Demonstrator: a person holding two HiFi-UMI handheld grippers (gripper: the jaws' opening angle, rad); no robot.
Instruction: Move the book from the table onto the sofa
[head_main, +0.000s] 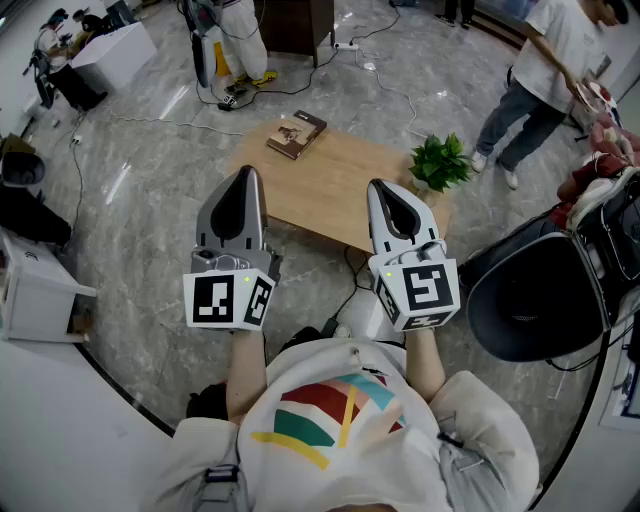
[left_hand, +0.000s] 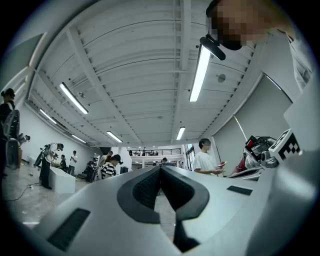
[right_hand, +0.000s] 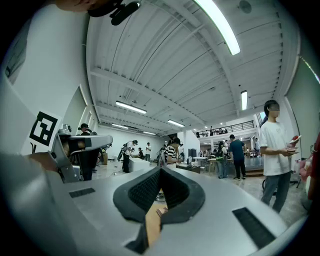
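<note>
The book (head_main: 296, 134), with a brown cover, lies flat at the far left corner of the low wooden table (head_main: 330, 195). Both grippers hover side by side over the table's near edge, well short of the book. My left gripper (head_main: 248, 172) has its jaws shut with nothing in them; in the left gripper view its pads (left_hand: 150, 187) meet at the tip and it tilts up toward the ceiling. My right gripper (head_main: 379, 186) is also shut and empty. Through the slit under its pads (right_hand: 172, 187), the right gripper view shows a strip of the table (right_hand: 151, 227) and a bit of the book (right_hand: 163, 211).
A small green potted plant (head_main: 440, 163) stands on the table's right end. A black chair (head_main: 540, 300) sits to the right and a white box (head_main: 40, 290) to the left. A person (head_main: 555, 60) stands at the far right. Cables (head_main: 350, 290) trail over the marble floor.
</note>
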